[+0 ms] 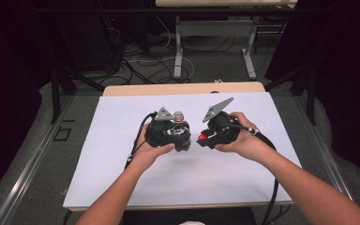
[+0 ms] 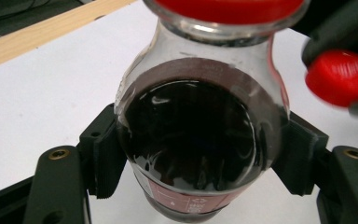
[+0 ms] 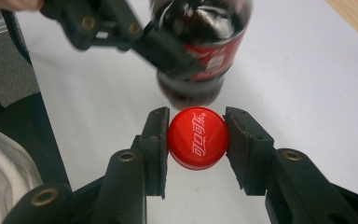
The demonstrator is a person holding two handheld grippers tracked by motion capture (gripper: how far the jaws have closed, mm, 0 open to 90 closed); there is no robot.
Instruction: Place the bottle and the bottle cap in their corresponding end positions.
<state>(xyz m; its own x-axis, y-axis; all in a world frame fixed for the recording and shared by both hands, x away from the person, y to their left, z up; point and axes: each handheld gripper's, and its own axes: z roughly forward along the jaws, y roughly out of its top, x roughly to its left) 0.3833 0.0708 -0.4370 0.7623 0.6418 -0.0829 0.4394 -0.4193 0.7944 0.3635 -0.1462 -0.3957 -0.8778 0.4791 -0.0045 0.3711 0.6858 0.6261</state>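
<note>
A small cola bottle (image 2: 191, 135) with dark liquid and a red label is clamped at its shoulder between the jaws of my left gripper (image 2: 200, 154). In the high view the left gripper (image 1: 168, 132) holds the bottle (image 1: 180, 123) above the white mat, and the bottle's open neck (image 1: 178, 114) shows. My right gripper (image 3: 196, 140) is shut on the red bottle cap (image 3: 197, 137), which bears white lettering. That cap (image 1: 203, 138) sits a short way right of the bottle, apart from it. The right gripper view also has the bottle (image 3: 200, 51) and the left gripper beyond the cap.
A white mat (image 1: 122, 154) covers the table, whose wooden edge (image 1: 183, 88) shows at the back. Cables trail from both grippers toward the front. Beyond the table are floor cables and the legs of another table (image 1: 178, 51).
</note>
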